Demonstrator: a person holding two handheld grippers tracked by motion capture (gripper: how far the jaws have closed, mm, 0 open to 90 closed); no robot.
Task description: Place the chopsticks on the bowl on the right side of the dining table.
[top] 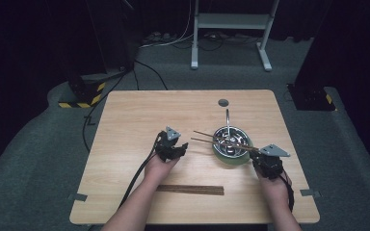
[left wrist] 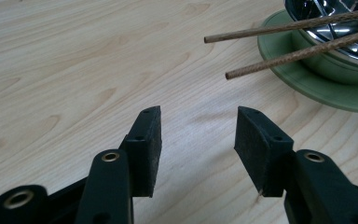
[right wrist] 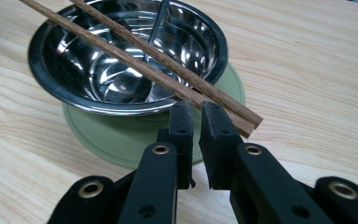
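Two slim brown wooden chopsticks [top: 224, 142] lie side by side across the rim of the shiny steel bowl [top: 231, 142], which sits on a pale green round plate [top: 221, 156] on the light wooden table [top: 139, 113]. Their long axis runs nearly level across the table, tips poking out toward the left, butt ends over the bowl's right rim. The right gripper [right wrist: 195, 112] is right there at those butt ends, jaws nearly pressed together, just a thin slit between them, sitting under the sticks; whether the pads actually pinch wood, I cannot tell. The left gripper [left wrist: 198, 126] has its jaws spread with nothing between them, bare table ahead, the free tips [left wrist: 219, 56] up and to its right, near but apart. A second dark pair of chopsticks [top: 190, 190] lies flat by the near edge.
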